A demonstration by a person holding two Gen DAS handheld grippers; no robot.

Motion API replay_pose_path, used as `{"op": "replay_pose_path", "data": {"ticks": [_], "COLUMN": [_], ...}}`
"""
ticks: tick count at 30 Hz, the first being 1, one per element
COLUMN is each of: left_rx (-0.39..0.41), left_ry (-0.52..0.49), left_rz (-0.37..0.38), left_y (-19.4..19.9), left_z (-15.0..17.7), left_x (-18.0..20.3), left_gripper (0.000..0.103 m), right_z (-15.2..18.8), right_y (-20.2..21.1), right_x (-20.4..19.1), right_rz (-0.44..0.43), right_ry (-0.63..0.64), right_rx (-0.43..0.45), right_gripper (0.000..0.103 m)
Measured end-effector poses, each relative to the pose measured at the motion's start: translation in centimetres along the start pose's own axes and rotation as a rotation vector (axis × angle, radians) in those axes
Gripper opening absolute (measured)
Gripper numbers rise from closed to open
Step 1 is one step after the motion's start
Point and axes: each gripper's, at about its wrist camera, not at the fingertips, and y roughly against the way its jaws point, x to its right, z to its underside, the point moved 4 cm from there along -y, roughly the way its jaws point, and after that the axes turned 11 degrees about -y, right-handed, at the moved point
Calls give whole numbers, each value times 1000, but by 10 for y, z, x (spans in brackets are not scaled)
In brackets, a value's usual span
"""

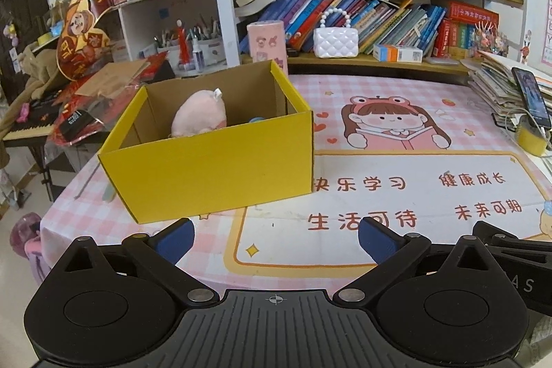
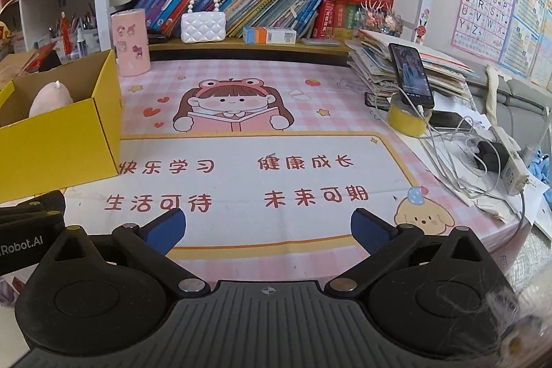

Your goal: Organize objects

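A yellow cardboard box [image 1: 220, 168] stands open-topped on the left of the pink checked table mat [image 1: 414, 192]. Inside it lies a pink plush toy [image 1: 200, 116], with a bit of something blue beside it. My left gripper [image 1: 274, 238] hovers just in front of the box, open, nothing between its blue pads [image 1: 174, 244]. In the right wrist view the box [image 2: 58, 140] and plush [image 2: 50, 99] sit at the far left. My right gripper [image 2: 267, 230] is open over the mat's printed panel [image 2: 241, 181], holding nothing.
A bookshelf [image 2: 248, 45] with books and a white quilted purse [image 2: 203, 26] backs the table. A pink cylinder [image 2: 131, 42] stands behind the box. At right are a paper stack [image 2: 407, 68], a phone [image 2: 410, 75] propped on a yellow tape roll [image 2: 407, 121], and tangled cables [image 2: 469, 157].
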Motion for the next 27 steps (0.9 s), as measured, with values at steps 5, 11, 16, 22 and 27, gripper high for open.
{"op": "replay_pose_path", "data": {"ticks": [5, 11, 16, 22, 27], "left_rx": [-18, -8, 5, 4, 10], "left_ry": [13, 9, 1, 3, 1], "left_rz": [12, 8, 2, 0, -5], "left_y": [-2, 2, 5, 6, 8], "left_z": [2, 3, 1, 1, 1], "left_x": [0, 2, 3, 2, -1], "left_gripper": [103, 103, 103, 103, 103], "right_z": [1, 2, 1, 1, 3], "right_y": [0, 1, 1, 2, 3], "right_x": [2, 2, 2, 2, 2], "right_rz": [2, 3, 3, 3, 4], "right_ry": [-2, -1, -1, -1, 3], "right_rx": [-10, -9, -9, -7, 0], "right_gripper": [103, 103, 103, 103, 103]}}
